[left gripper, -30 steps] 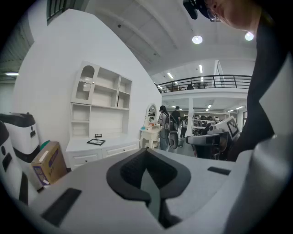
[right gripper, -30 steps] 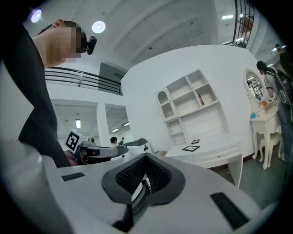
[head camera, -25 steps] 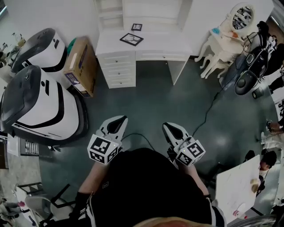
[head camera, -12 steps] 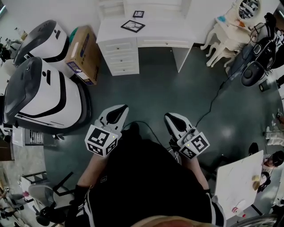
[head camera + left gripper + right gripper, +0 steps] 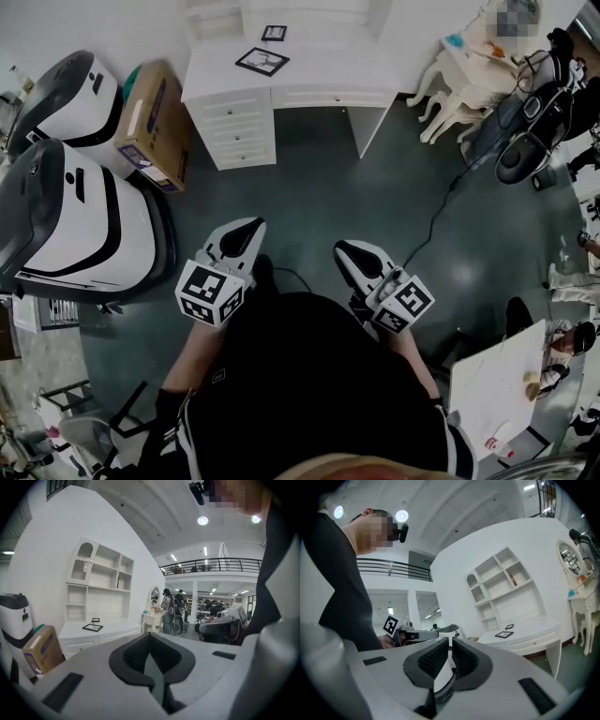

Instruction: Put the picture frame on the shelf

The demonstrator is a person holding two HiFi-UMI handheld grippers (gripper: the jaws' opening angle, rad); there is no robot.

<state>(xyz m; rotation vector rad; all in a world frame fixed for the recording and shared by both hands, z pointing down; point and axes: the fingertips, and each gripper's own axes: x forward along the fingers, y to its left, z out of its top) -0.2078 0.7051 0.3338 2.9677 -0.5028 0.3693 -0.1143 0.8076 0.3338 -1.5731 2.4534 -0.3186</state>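
A black picture frame (image 5: 262,61) lies flat on the white desk (image 5: 309,80), far ahead of both grippers. A smaller black frame (image 5: 274,33) stands behind it, against the foot of the white shelf unit (image 5: 101,573). The left gripper view shows the flat frame (image 5: 93,627) and the right gripper view shows it too (image 5: 504,634). My left gripper (image 5: 246,228) is shut and empty, held over the dark floor. My right gripper (image 5: 344,251) is beside it, jaws together with nothing between them.
A cardboard box (image 5: 150,127) leans left of the desk, beside two large white-and-black machines (image 5: 84,225). A white vanity table and chair (image 5: 459,84) and black bags (image 5: 530,131) stand at the right. A cable (image 5: 436,225) crosses the floor. People stand in the background.
Both grippers have moved forward over the floor toward the desk. The view has shifted with the person's step. Both jaws stay together and empty.
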